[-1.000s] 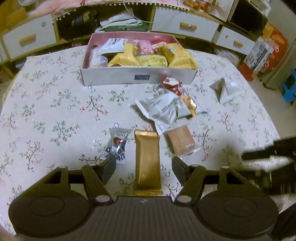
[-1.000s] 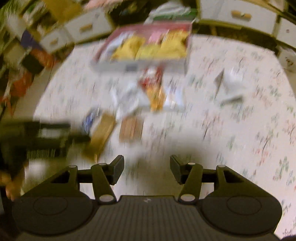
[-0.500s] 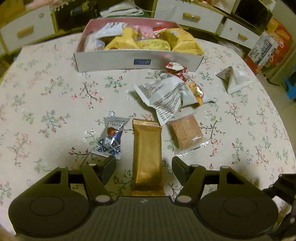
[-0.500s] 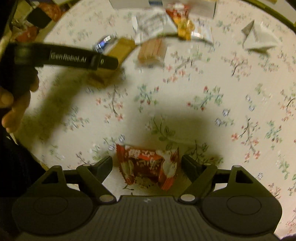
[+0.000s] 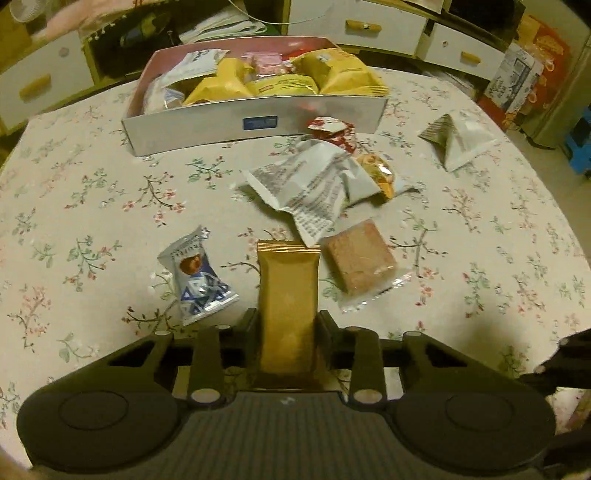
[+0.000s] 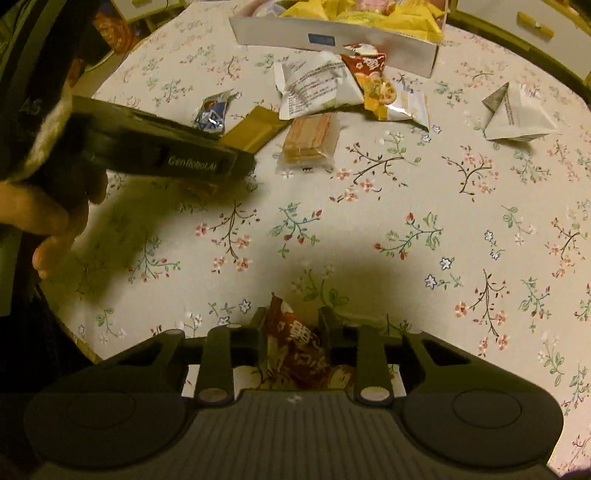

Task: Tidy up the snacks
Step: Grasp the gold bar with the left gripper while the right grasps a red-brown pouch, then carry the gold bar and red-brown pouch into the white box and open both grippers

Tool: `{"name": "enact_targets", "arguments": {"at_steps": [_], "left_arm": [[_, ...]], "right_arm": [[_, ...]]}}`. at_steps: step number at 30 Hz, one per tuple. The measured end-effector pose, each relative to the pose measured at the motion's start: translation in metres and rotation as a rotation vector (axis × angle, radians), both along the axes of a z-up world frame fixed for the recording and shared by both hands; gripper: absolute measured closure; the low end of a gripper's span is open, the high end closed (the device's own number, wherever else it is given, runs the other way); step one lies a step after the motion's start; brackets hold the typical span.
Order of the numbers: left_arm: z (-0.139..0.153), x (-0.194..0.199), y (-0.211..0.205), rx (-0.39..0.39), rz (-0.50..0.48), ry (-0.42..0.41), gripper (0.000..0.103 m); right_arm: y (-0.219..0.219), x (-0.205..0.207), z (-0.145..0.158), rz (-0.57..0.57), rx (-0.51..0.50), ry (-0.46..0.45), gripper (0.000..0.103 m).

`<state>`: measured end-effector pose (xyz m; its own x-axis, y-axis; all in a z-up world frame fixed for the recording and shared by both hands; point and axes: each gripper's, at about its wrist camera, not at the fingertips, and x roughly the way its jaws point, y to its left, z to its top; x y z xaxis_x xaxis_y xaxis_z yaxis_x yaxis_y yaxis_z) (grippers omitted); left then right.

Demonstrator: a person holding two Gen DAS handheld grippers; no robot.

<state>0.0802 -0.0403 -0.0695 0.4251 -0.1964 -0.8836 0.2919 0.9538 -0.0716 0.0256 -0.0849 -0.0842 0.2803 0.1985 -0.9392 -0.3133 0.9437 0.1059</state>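
Note:
My left gripper (image 5: 288,325) is closing, and its pads press both sides of a long gold bar packet (image 5: 288,295) lying on the floral tablecloth. My right gripper (image 6: 291,328) is closing too, squeezing a red snack packet (image 6: 295,350) near the table's front edge. A white box (image 5: 255,125) full of yellow and pink snack bags stands at the far side. Loose on the cloth between lie a blue-and-silver candy (image 5: 195,277), a pink wafer pack (image 5: 358,258), a white crumpled bag (image 5: 310,184) and a triangular white pack (image 5: 458,142).
A hand (image 6: 55,218) holds the left tool at the left of the right wrist view. Another red packet (image 5: 332,129) and an orange snack bag (image 5: 376,173) lie by the box. White drawers (image 5: 391,22) stand beyond the round table's far edge.
Both grippers narrowed from wide open onto their packets: the left around the gold bar, the right around the red packet, which now stands crumpled between the fingers.

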Motion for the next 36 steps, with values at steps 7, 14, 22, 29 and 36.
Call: {"name": "enact_targets", "arguments": {"at_steps": [7,14,22,29,36], "left_arm": [[0.008,-0.003,0.004,-0.039,0.001,0.001,0.065],[0.013,-0.006,0.004,-0.052,-0.007,-0.006,0.065],[0.019,-0.007,0.007,-0.081,-0.005,-0.011,0.065],[0.020,-0.009,0.008,-0.093,0.000,-0.005,0.065],[0.027,-0.010,0.013,-0.130,0.015,-0.009,0.065]], "right_arm": [[-0.006,0.007,0.007,-0.021,0.019,-0.031,0.083],[-0.019,0.016,0.013,-0.064,0.037,-0.066,0.090],[-0.018,0.004,0.023,0.050,0.079,-0.082,0.037],[-0.003,-0.001,0.001,0.195,-0.094,-0.031,0.065],[-0.006,0.005,0.006,0.141,-0.060,-0.061,0.078]]}}
